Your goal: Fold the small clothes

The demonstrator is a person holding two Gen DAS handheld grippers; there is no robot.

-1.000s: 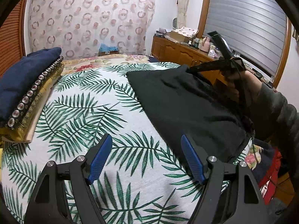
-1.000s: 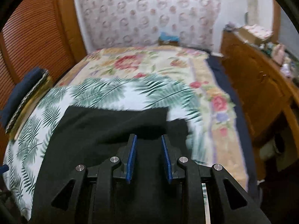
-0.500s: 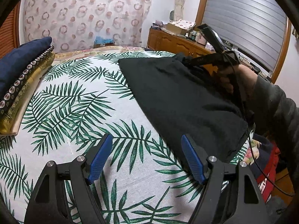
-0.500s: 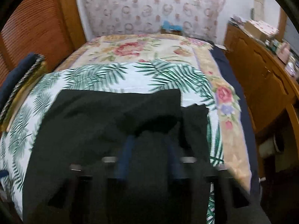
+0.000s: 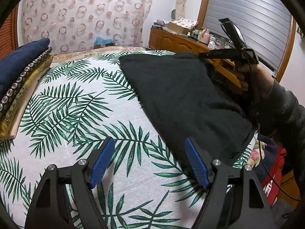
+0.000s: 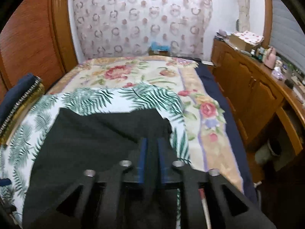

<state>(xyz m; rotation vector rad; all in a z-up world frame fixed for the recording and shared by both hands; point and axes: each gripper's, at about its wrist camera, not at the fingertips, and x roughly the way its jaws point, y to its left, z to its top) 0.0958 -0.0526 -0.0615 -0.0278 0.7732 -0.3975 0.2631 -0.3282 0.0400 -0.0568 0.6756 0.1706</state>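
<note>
On the bed (image 5: pixel 80 118), a dark, soft cloth (image 5: pixel 183 99) lies flat on the leafy sheet, near the right side. It looks thick and a bit fuzzy, with straight edges. The right gripper (image 6: pixel 152 153) sits over the cloth's far right corner, and its jaws have just been opening. Cloth shows between them, but I cannot tell if they pinch it. The left gripper (image 5: pixel 149 161) is wide open and holds nothing, just beside the cloth's near edge. The fold looks barely begun. Next, I think a corner needs a firm pinch.
</note>
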